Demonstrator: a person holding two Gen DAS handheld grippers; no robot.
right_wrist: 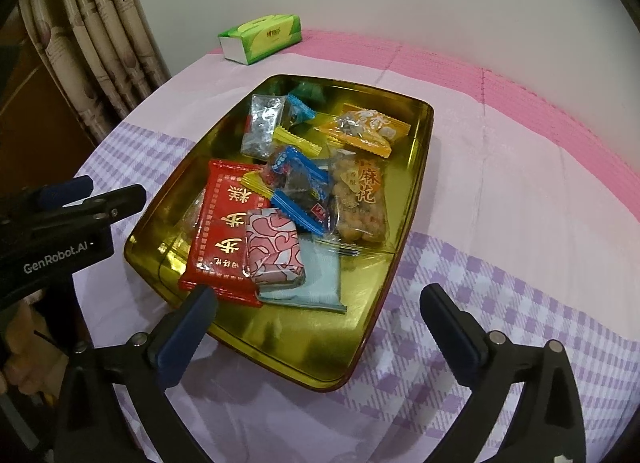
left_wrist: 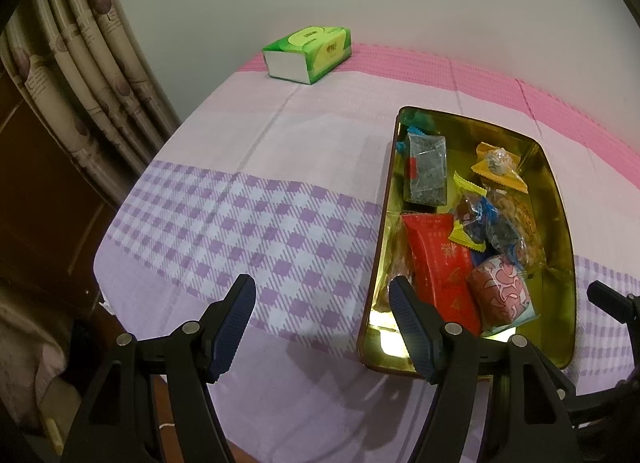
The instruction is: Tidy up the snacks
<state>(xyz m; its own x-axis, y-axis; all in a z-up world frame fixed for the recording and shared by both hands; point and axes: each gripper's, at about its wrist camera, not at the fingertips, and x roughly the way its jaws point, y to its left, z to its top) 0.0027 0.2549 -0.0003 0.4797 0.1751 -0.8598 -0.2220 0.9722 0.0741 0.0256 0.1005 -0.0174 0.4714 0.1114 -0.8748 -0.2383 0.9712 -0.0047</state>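
A gold tin tray point(right_wrist: 404, 199) is set on the desk, which is covered by a pink and purple checked cloth point(left_wrist: 224, 223). The snacks are held inside the tray: a red packet point(right_wrist: 220, 223) along its left side, a pink patterned packet point(right_wrist: 274, 251) laid over a pale blue packet point(right_wrist: 316, 283) toward the near edge, a blue-wrapped sweet point(right_wrist: 300, 187) in the middle, a brown fried-snack bag point(right_wrist: 360, 203) on the right, an orange packet point(right_wrist: 364, 129) toward the far right corner, and a clear silver packet point(right_wrist: 264, 129) toward the far left corner.

A green tissue box point(right_wrist: 260, 37) is placed at the far edge of the desk, well apart from the tray. A patterned curtain point(left_wrist: 80, 63) hangs past the left edge.

The left gripper point(left_wrist: 322, 327) is held with its fingers spread wide and empty, the right finger point(left_wrist: 408, 323) being seen over the tray's near left corner. The right gripper point(right_wrist: 316, 327) is likewise spread wide and empty above the tray's near edge.
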